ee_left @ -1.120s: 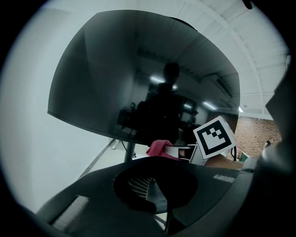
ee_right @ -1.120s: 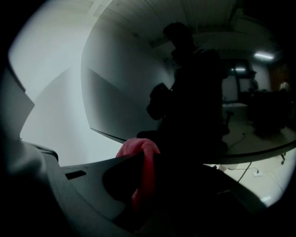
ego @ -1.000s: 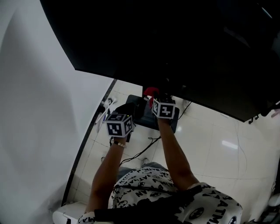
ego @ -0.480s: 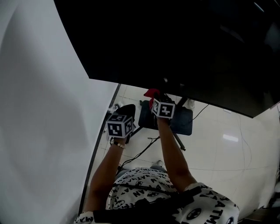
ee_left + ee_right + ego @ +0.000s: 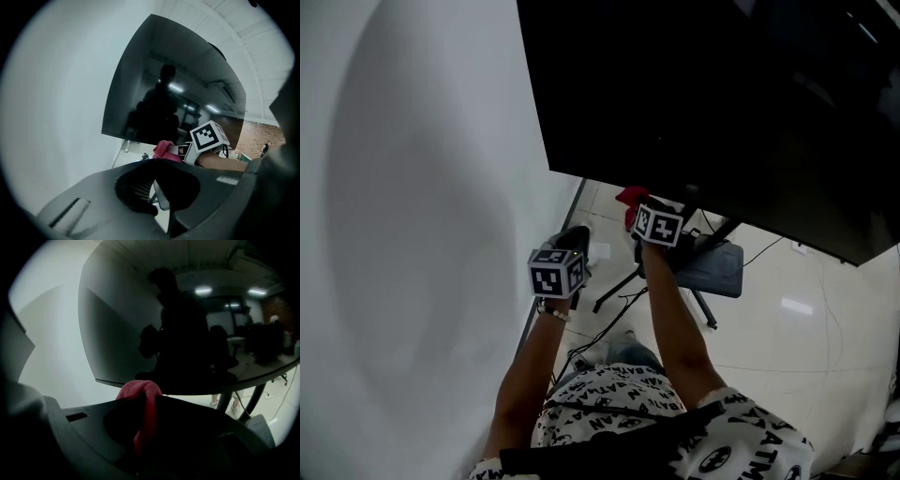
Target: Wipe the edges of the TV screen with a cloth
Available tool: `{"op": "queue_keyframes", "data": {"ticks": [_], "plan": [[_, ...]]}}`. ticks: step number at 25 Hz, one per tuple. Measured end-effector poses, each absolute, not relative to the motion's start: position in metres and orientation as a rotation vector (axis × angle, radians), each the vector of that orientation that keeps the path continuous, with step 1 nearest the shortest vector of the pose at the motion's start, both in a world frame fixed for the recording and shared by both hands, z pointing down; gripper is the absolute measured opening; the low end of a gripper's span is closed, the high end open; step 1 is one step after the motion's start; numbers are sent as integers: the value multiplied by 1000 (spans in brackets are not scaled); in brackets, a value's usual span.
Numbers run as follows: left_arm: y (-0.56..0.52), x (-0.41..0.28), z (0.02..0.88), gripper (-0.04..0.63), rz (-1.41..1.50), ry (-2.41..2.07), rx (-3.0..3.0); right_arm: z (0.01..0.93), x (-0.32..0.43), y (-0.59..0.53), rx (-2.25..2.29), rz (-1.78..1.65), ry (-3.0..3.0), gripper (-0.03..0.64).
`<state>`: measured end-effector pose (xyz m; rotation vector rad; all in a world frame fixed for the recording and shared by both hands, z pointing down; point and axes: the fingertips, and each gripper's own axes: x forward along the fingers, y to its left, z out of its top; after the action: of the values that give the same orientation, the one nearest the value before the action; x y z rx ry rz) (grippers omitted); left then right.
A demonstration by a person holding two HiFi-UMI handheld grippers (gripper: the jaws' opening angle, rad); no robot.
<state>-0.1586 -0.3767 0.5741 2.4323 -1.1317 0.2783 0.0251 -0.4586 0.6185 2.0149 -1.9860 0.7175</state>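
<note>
A large black TV screen (image 5: pixel 722 112) hangs against the white wall, its bottom edge slanting down to the right. My right gripper (image 5: pixel 636 202) is shut on a red cloth (image 5: pixel 628 196) just under that edge, close to the lower left corner. In the right gripper view the cloth (image 5: pixel 139 391) bulges up between the jaws of the right gripper (image 5: pixel 145 411), with the TV screen (image 5: pixel 136 329) straight ahead. My left gripper (image 5: pixel 572 236) hangs lower and to the left, beside the wall. In its own view the left gripper (image 5: pixel 157 187) is shut on nothing, and the cloth (image 5: pixel 162 150) and the TV screen (image 5: pixel 159 93) show beyond it.
The white wall (image 5: pixel 412 234) fills the left side. Under the TV stand a dark base plate (image 5: pixel 712 267) and slanting stand legs (image 5: pixel 619 289) on the tiled floor. A black cable (image 5: pixel 605 326) trails over the tiles near the person's knees.
The head view has swung left, so the TV's lower left corner now sits further right. The right gripper with the cloth has risen slightly along the bottom edge. The left gripper has hardly moved.
</note>
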Motion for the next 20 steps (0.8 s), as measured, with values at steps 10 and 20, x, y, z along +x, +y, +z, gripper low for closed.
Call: {"op": "queue_keyframes", "data": {"ticks": [10, 20], "plan": [[-407, -242, 558, 6, 207, -1309, 2360, 614, -87, -513, 1914, 638, -2140, 54], [-414, -295, 538, 6, 203, -1431, 2317, 602, -172, -550, 1796, 583, -2202, 54]]}}
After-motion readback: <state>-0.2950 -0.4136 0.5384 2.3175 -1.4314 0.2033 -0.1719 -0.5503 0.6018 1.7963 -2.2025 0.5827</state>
